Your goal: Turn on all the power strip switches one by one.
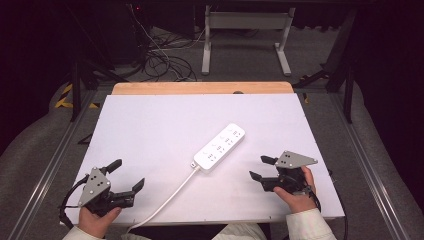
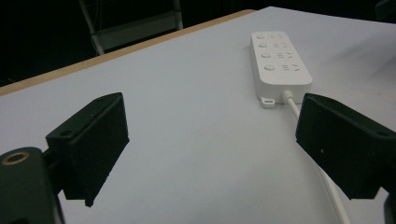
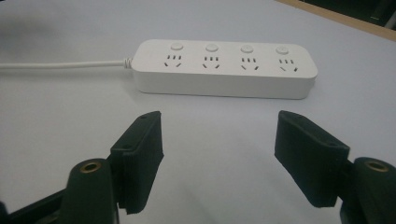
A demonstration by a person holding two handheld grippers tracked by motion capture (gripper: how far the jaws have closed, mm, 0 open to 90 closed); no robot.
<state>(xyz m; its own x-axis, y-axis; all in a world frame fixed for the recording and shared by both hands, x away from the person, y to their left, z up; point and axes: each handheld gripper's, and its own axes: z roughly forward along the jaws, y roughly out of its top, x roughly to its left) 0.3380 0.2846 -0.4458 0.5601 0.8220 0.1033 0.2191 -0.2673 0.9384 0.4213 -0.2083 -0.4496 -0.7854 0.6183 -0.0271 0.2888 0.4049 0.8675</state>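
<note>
A white power strip with several sockets and buttons lies diagonally at the middle of the white table; its white cable runs off the near edge. My left gripper rests open at the near left corner, nothing between its jaws. My right gripper is open at the near right, a short way from the strip, pointing at it. In the left gripper view the strip lies ahead at upper right of the gripper. The right gripper view has the strip lying broadside beyond the empty gripper.
A wooden strip borders the table's far edge. Beyond it stand a white frame's legs and tangled cables on the floor. Metal rails run along both sides of the table.
</note>
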